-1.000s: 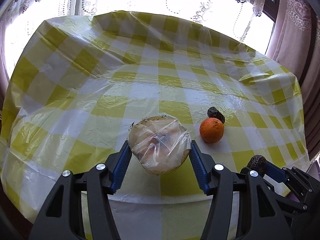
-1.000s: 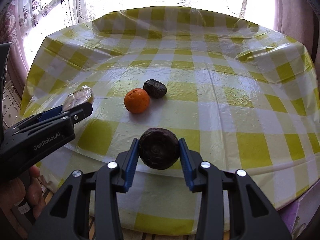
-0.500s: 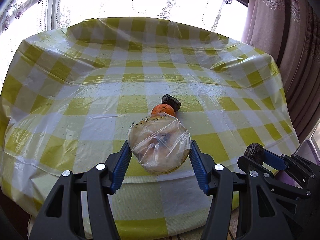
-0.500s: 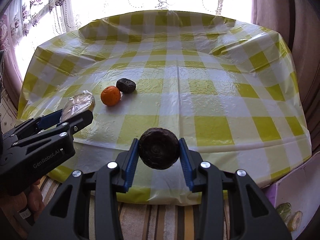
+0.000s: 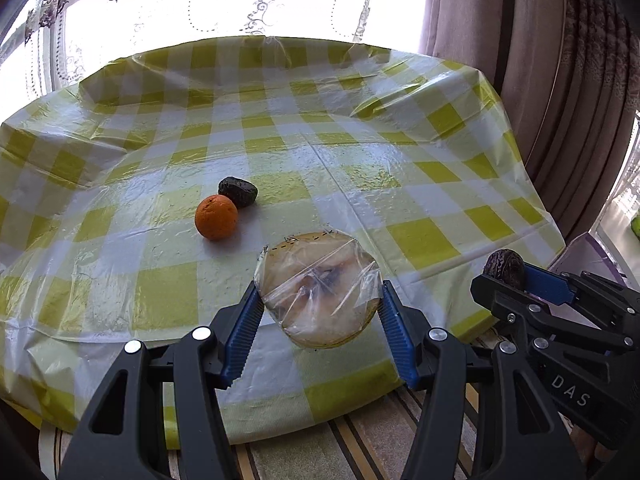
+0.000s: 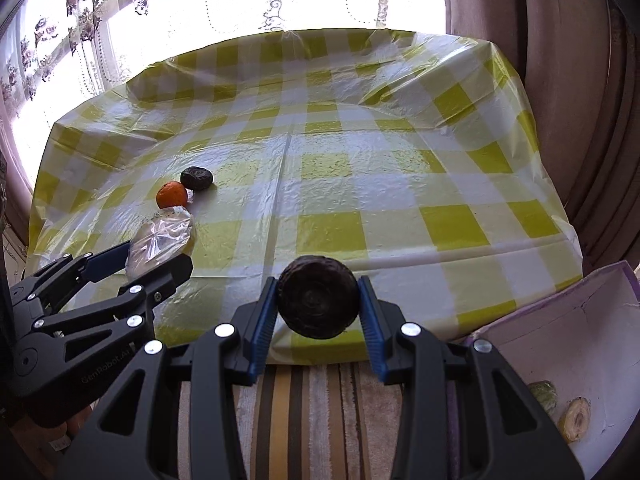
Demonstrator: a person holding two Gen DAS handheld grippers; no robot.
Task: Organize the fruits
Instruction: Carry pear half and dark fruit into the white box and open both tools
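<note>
My left gripper (image 5: 318, 308) is shut on a pale round fruit wrapped in clear plastic (image 5: 318, 288), held above the table's near edge. My right gripper (image 6: 318, 308) is shut on a dark wrinkled round fruit (image 6: 318, 298), also over the near edge. In the left wrist view the right gripper (image 5: 508, 276) shows at the right with the dark fruit (image 5: 503, 267) in it. In the right wrist view the left gripper (image 6: 156, 252) shows at the left with the wrapped fruit (image 6: 162, 238). An orange (image 5: 216, 216) and another dark fruit (image 5: 238, 191) lie touching on the checked tablecloth (image 5: 360, 152).
A pale purple box (image 6: 568, 340) stands low at the right beside the table, with a cut fruit piece (image 6: 576, 418) and a greenish piece (image 6: 542, 396) inside. A striped rug (image 6: 316, 400) lies below the table edge. Curtains (image 5: 540, 60) hang at the right and behind.
Both grippers, each still holding its fruit, have drawn back from the table and shifted right. The orange and dark fruit now lie farther left, and the purple box has come into view.
</note>
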